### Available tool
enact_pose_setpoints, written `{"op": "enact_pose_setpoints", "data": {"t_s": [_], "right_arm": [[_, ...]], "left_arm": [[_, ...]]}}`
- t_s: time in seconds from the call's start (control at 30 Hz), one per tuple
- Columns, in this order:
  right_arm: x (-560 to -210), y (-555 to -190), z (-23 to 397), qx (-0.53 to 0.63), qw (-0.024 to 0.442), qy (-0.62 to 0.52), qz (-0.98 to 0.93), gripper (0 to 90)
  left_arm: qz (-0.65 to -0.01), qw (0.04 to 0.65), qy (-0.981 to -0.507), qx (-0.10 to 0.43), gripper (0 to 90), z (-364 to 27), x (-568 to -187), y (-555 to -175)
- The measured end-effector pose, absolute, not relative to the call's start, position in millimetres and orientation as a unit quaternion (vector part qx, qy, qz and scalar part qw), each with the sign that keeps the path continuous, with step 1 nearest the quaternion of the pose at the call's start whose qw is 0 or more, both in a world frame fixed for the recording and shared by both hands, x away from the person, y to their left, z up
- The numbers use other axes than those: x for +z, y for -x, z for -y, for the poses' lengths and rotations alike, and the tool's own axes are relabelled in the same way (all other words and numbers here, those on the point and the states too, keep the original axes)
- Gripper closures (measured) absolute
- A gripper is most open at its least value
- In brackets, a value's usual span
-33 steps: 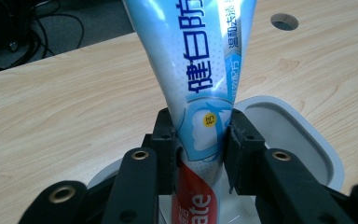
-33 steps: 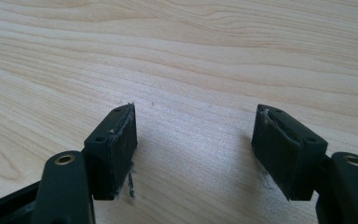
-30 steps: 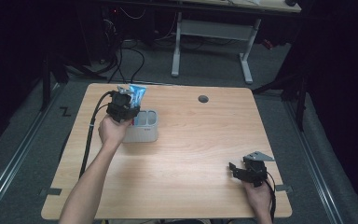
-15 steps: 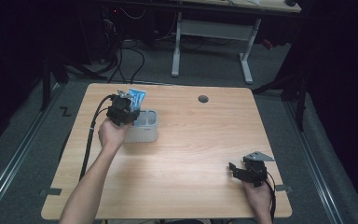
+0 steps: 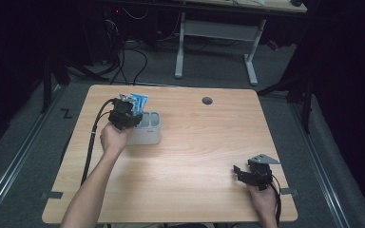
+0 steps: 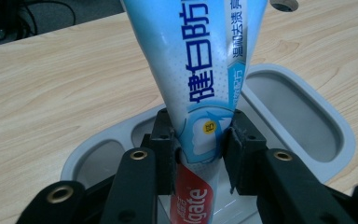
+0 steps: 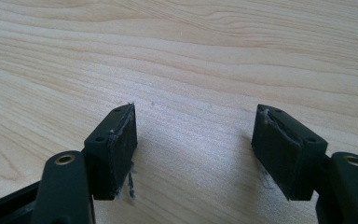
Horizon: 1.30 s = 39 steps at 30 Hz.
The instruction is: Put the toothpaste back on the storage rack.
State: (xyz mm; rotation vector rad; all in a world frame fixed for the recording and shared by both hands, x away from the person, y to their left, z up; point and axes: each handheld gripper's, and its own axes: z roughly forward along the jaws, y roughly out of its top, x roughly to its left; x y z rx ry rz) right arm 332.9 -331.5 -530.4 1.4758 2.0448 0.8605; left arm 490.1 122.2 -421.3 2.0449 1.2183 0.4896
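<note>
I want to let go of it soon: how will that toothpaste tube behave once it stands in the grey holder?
The toothpaste tube looks soft: its wall creases where the left gripper pinches it, so it probably flexes rather than stands stiff. It widens upward, so it may lean against the rim of the grey holder. Its glossy skin could slip in a loose grip.

A toothpaste tube (image 6: 200, 79) was held by its lower part, over a grey holder (image 6: 326, 116). The tube was light blue and white, with big blue letters down its side, a small yellow dot, and a red part near the bottom. It was stood almost upright, with the wide flat end on top, and its side was a little dented. The holder was set on the wooden table, near the back left corner. Its open cups were seen under the tube.
</note>
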Motion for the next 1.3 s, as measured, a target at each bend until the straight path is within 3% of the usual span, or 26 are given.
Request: {"op": "enact_pose_setpoints", "data": {"t_s": [0.47, 0.7, 0.83, 1.3], "right_arm": [[-530, -333, 331, 0.314, 0.236, -0.538, -0.746, 31.2], [-530, -333, 332, 0.314, 0.237, -0.538, -0.746, 31.2], [-530, -333, 332, 0.314, 0.237, -0.538, -0.745, 31.2], [-530, -333, 332, 0.314, 0.237, -0.539, -0.745, 31.2]], "left_arm": [[-0.463, 0.343, -0.793, 0.195, 64.2, -122, -422, -486], [-0.463, 0.347, -0.792, 0.195, 51.3, -125, -417, -483], [-0.464, 0.351, -0.788, 0.202, 48.9, -128, -414, -481], [-0.466, 0.377, -0.769, 0.222, 48.0, -143, -398, -469]]}}
